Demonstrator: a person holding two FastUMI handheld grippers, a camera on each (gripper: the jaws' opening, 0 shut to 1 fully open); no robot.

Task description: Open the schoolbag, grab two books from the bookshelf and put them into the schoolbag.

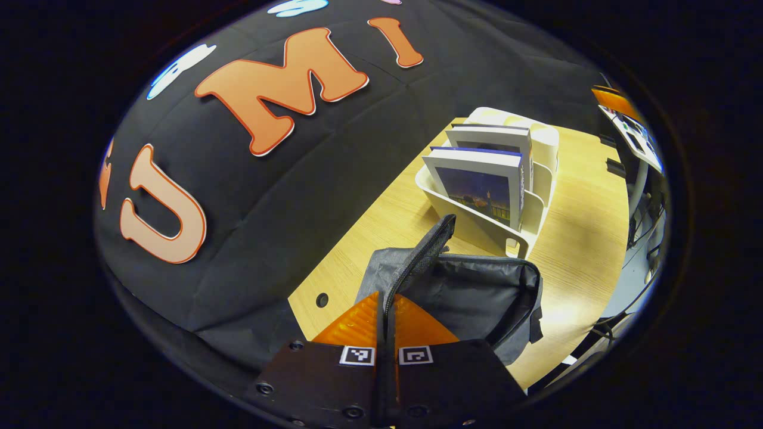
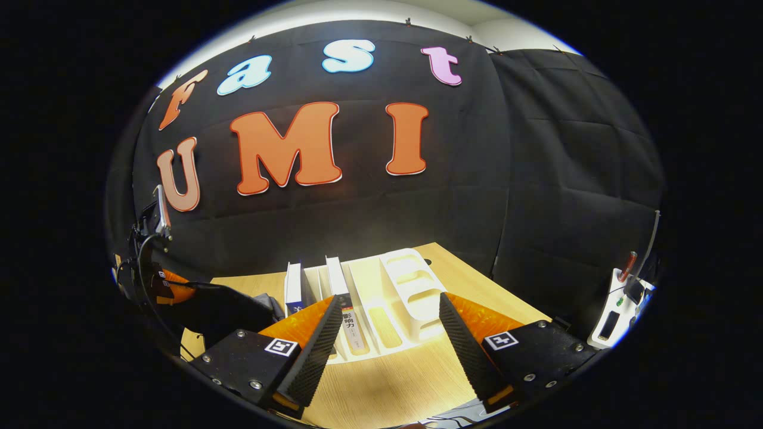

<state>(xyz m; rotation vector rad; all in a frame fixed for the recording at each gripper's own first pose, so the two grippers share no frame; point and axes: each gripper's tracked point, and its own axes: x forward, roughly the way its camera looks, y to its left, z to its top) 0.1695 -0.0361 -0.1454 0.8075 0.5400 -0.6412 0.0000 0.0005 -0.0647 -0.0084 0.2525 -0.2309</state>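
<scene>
In the left gripper view my left gripper [image 1: 386,301] is shut on the zippered rim [image 1: 430,244] of the grey schoolbag [image 1: 477,295], holding it up so the bag's mouth gapes. Just behind the bag stands a white bookshelf [image 1: 539,179] with two upright books [image 1: 477,179] in its near slots. In the right gripper view my right gripper [image 2: 390,339] is open above the table, facing the bookshelf [image 2: 408,286]. Its two books [image 2: 337,277] stand in the left slots. Far left there, the left gripper [image 2: 164,286] holds the dark schoolbag [image 2: 232,310].
Bag and shelf stand on a light wooden table [image 1: 584,238] with a cable hole [image 1: 322,300] near the cloth wall. A white stand with equipment [image 1: 638,143] is beyond the table's far side. At the right edge of the right gripper view is a white device [image 2: 614,310].
</scene>
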